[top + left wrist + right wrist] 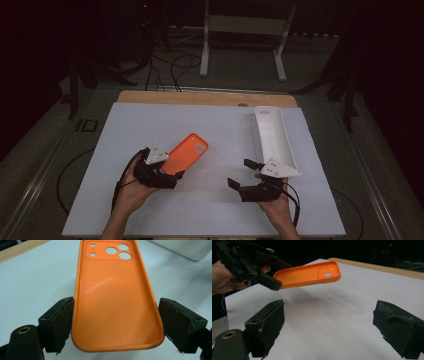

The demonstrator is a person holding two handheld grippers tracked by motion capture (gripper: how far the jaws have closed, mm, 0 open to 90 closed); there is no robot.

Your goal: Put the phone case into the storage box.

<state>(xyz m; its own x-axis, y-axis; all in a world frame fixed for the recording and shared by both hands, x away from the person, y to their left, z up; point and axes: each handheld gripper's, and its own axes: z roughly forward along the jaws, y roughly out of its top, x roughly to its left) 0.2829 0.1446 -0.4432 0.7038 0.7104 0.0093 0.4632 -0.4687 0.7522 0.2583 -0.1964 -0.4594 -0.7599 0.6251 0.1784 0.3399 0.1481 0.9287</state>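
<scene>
**One orange case held up at the left, one white tray at the right**

Counted from left to right on the counter (150,120): one pair of left tongs (176,176), one orange phone case (189,151), one pair of right tongs (241,174), one long white tray (272,135). Two hands hold the tongs, one each, coming in from the near edge.

The left tongs grip the orange phone case by its two long sides, near its bottom end. In the left gripper view the case (115,297) lies between the two black pads (62,322), open side up, and its edges meet them on both sides. That view shows the dimpled inner face and the group of camera cut-outs at the far end, which the high view gives as a small patch.

The right gripper view looks across the counter (352,305) at the left tongs (272,277) and shows what the high view cannot: the case (309,275) is clear of the white surface, held about level, with a soft shadow under it.

The right tongs (329,327) stand wide apart with nothing between them, near the middle of the counter. The white tray lies along the right side, its near end just beside the right hand (275,210), as seen from above.
</scene>
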